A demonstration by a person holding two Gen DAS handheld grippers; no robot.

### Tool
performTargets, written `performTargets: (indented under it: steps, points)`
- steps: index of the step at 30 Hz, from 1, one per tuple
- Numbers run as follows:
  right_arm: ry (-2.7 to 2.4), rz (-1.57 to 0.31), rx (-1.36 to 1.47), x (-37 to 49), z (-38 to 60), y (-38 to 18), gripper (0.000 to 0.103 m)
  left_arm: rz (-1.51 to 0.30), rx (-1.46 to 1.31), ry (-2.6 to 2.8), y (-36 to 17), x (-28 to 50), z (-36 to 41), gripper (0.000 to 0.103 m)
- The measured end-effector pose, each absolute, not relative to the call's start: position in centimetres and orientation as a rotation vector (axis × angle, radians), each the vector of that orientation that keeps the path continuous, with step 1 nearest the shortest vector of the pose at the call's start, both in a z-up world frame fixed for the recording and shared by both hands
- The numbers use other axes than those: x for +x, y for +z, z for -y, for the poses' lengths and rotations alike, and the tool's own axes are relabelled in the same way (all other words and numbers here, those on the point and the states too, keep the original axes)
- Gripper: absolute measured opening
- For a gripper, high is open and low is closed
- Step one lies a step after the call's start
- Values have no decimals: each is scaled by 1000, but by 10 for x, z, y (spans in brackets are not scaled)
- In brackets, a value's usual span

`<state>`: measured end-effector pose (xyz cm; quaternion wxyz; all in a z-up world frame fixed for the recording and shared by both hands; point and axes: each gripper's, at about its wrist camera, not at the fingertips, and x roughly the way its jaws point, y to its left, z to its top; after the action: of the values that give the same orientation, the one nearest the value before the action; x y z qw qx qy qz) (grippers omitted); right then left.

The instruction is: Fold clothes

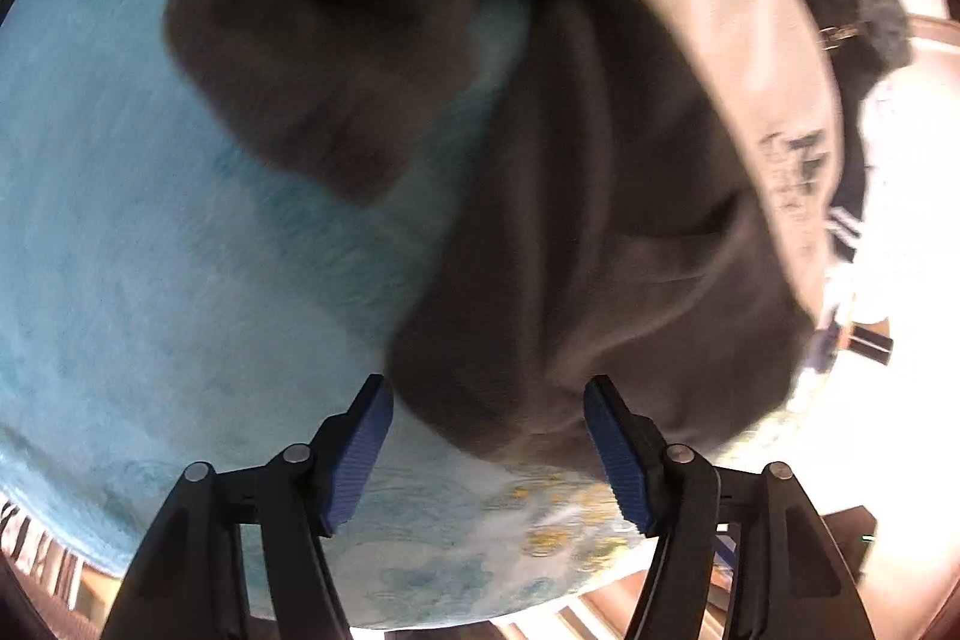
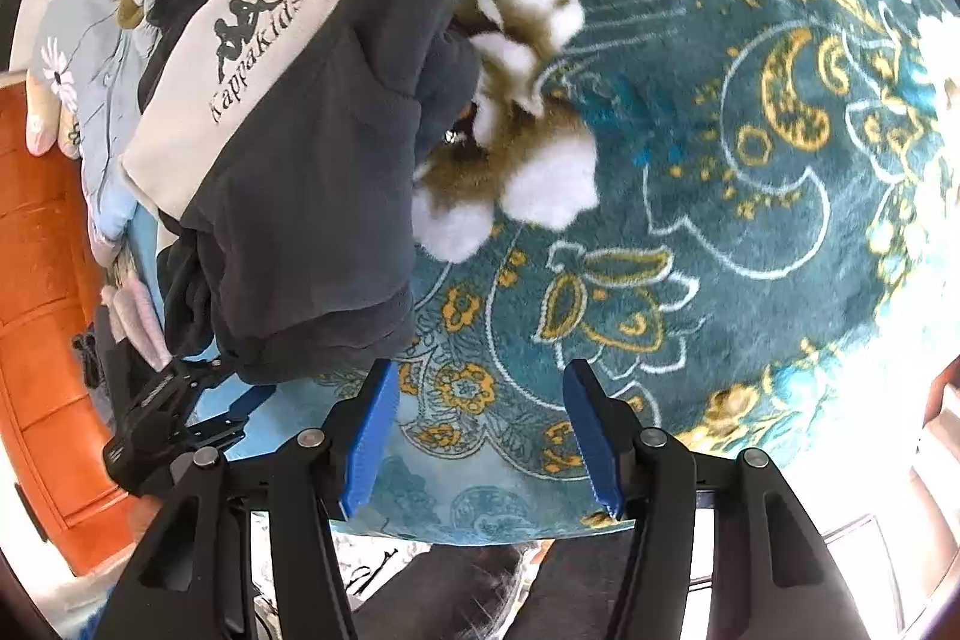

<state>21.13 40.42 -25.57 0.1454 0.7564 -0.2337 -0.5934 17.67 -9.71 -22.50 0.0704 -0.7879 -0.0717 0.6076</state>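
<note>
Right tool (image 2: pixel 477 430) open — jacket (image 2: pixel 288 148) lengthwise upward

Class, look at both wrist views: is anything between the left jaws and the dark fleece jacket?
Nothing visible. The left gripper stands open just short of the dark fleece jacket, whose hem hangs near its jaws; only blue blanket lies below.

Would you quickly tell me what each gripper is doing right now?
Left gripper: open, holding nothing; dark garment just ahead.
Right gripper: open, empty, above the patterned blanket.
</note>
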Motion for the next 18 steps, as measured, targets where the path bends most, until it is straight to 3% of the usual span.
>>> performTargets:
  steps: [1,4,5,8,13,18]
  points:
    - [-1709,688,2177,213,-403,-256,58,250,-2362,1825,-224,175,96,64]
    - [-1708,716,2166,218,-398,-257,58,280,-2399,1801,-234,173,96,48]
    - [-1707,720,2159,220,-396,-256,58,263,-2429,1790,-239,174,96,33]
    - [-1710,730,2145,226,-393,-254,58,309,-2393,1781,-228,175,87,15]
    - [-1723,761,2118,234,-395,-251,58,460,-2205,1783,-186,156,55,12]
    - [-1734,755,2063,235,-382,-247,61,513,-2034,1814,-153,80,17,12]
